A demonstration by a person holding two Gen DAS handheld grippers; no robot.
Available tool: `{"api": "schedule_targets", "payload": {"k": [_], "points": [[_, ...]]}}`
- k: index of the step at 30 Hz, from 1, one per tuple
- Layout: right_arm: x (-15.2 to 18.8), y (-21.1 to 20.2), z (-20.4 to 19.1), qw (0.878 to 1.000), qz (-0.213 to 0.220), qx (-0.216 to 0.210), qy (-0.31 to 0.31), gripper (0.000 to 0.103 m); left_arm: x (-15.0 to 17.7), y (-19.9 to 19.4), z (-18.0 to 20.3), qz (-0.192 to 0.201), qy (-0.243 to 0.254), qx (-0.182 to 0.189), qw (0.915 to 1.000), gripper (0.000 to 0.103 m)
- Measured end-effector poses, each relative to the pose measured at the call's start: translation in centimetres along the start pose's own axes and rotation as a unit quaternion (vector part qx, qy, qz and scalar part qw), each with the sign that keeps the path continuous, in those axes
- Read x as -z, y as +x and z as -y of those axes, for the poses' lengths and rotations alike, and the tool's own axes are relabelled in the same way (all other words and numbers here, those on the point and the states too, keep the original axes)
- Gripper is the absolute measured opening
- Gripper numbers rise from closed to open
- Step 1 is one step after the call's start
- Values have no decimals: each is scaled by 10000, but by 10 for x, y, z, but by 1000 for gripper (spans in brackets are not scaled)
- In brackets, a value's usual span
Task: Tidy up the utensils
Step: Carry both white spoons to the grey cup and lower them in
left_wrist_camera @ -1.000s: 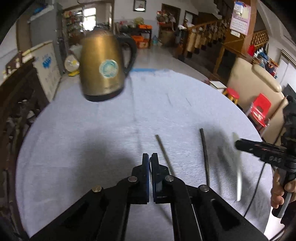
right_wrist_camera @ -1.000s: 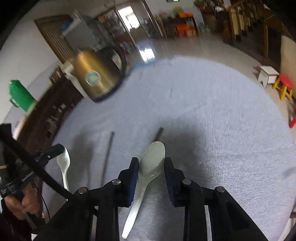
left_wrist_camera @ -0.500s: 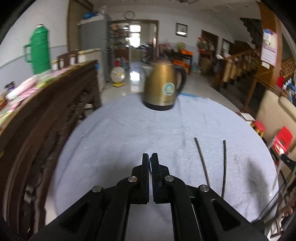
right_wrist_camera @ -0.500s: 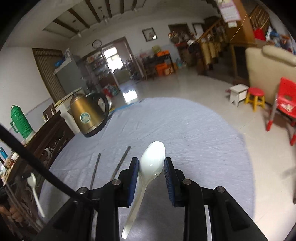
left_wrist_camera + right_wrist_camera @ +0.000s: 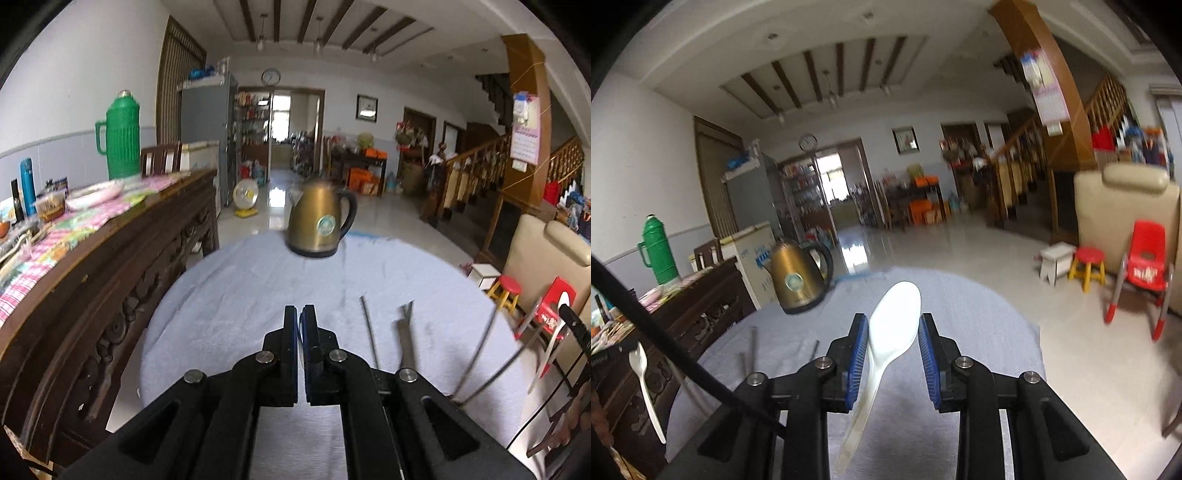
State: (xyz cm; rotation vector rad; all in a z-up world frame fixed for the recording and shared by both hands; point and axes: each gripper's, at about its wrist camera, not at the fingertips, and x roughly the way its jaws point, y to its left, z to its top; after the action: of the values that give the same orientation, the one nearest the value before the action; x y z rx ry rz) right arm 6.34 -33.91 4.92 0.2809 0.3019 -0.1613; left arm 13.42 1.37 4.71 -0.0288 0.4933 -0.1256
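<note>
Spoon (image 5: 892, 325) sits between the right gripper (image 5: 893, 345) fingers, bowl forward, handle slanting down toward the camera; whether the blue pads pinch it I cannot tell; only the right view shows a second white spoon (image 5: 642, 384) far to its left. The left gripper (image 5: 299, 325) is closed with nothing between its fingers; just right of it two chopsticks (image 5: 369, 339) lie on the cloth-covered counter (image 5: 229, 295); a kettle (image 5: 319, 225) stands well ahead.
</note>
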Motion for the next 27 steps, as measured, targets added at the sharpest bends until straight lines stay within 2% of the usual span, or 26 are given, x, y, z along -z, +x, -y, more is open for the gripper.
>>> {"api": "schedule_targets", "payload": {"k": [4, 8, 11, 17, 27], "points": [[2, -21, -31, 9988, 408, -177, -221, 30, -1, -19, 17, 398, 141, -61, 9991, 3], [9, -36, -67, 9939, 865, -316, -609, 30, 4, -29, 27, 805, 82, -40, 9967, 3], [17, -36, -93, 9891, 1043, -473, -930, 30, 11, -36, 33, 1088, 32, 2, 9941, 3], [40, -8, -121, 9878, 903, -660, -1079, 30, 23, -27, 38, 1290, -133, 128, 9915, 3], [70, 19, -137, 9853, 813, -687, -1337, 30, 41, -7, 57, 1386, 38, 81, 9903, 3]]}}
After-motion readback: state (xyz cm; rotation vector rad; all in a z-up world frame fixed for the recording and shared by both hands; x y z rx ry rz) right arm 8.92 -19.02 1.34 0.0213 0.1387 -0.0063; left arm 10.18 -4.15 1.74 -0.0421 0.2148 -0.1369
